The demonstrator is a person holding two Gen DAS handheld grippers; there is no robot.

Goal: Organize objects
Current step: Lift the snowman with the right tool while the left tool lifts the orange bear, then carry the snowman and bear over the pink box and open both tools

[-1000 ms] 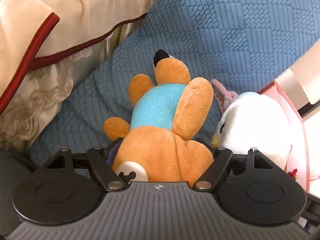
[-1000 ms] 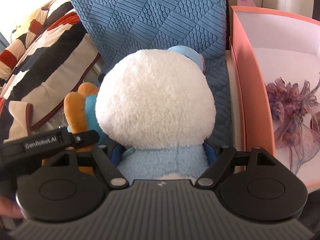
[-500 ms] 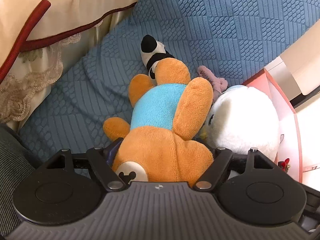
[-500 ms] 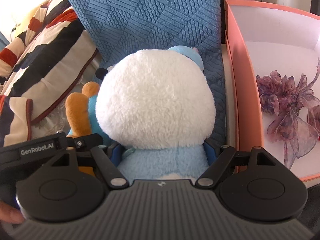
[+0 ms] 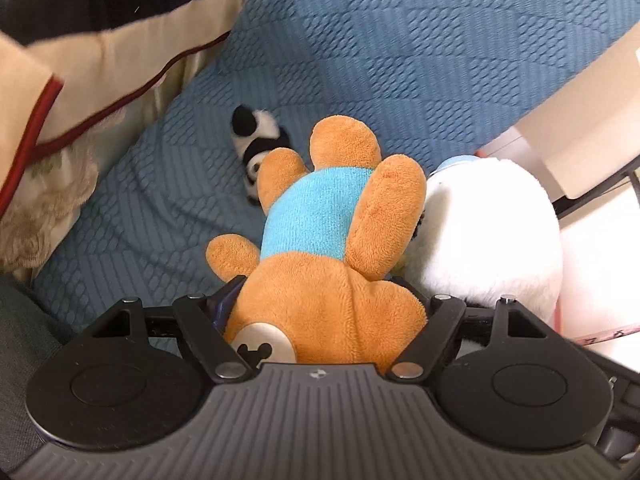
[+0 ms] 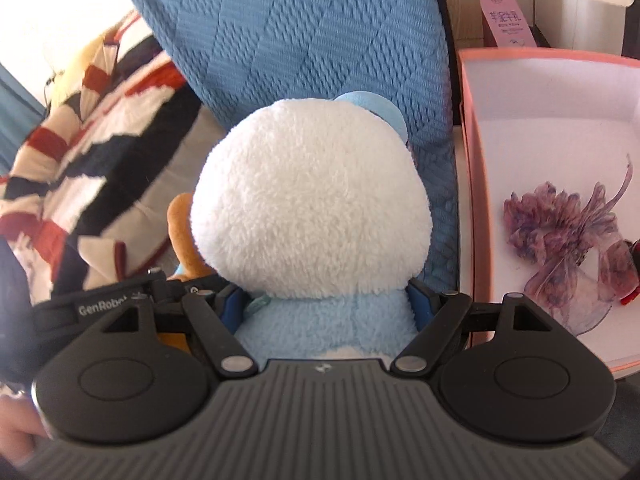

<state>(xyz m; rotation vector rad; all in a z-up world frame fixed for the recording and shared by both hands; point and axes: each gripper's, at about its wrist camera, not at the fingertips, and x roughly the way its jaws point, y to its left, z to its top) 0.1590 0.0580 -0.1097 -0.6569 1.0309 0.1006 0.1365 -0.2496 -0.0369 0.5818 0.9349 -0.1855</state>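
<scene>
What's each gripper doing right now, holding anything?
Left gripper: shut on the orange plush dog.
Right gripper: shut on the white plush duck, gripped at its light-blue body.

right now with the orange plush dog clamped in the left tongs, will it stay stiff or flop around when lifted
Probably floppy: the orange plush dog is soft pile fabric, and its ear and limbs already splay loosely beyond the left tongs. Likely light for its size, being stuffed cloth. Slipping seems unlikely, since the fuzzy body bulges between the closed tongs.

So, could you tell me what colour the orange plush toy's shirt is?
The shirt is light blue, clearest in the left wrist view.
</scene>
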